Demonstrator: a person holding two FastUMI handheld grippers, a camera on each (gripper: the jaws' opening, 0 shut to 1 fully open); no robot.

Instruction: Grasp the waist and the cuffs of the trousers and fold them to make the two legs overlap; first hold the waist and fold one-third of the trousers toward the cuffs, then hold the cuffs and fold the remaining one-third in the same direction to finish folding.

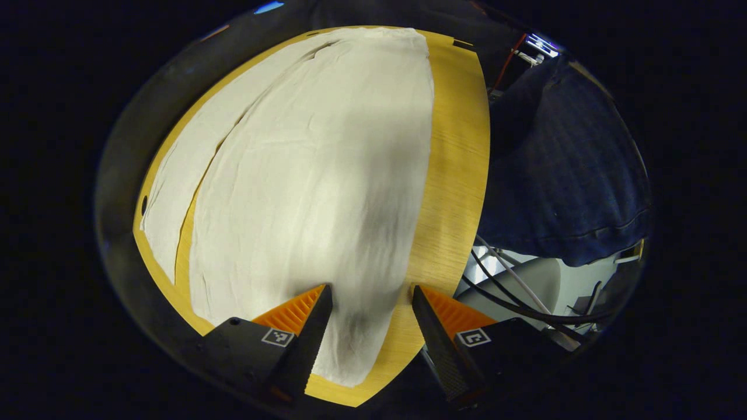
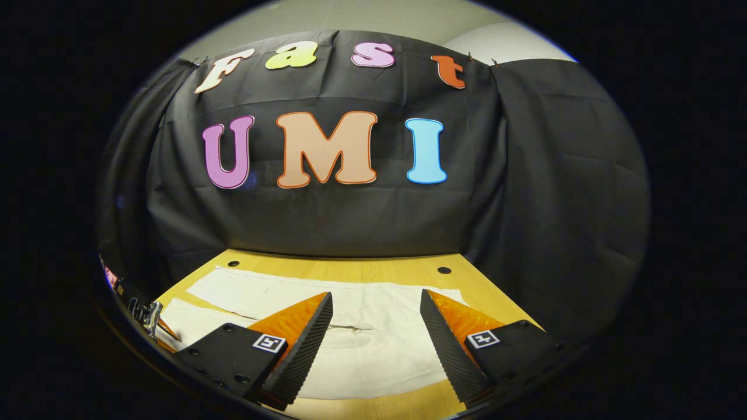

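One pair of cream cloth trousers (image 1: 303, 175) lies flat on the yellow wooden table (image 1: 455, 175), legs apart. Left gripper (image 1: 372, 326) hovers above one end, fingers spread, gripping nothing; right gripper (image 2: 376, 335) likewise released over the cloth. Black cloth wall (image 2: 350, 216) behind.

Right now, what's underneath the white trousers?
The trousers lie spread flat on a wooden table, its bare surface showing along their edges and between the two legs. Whatever sits beneath the fabric itself is covered.
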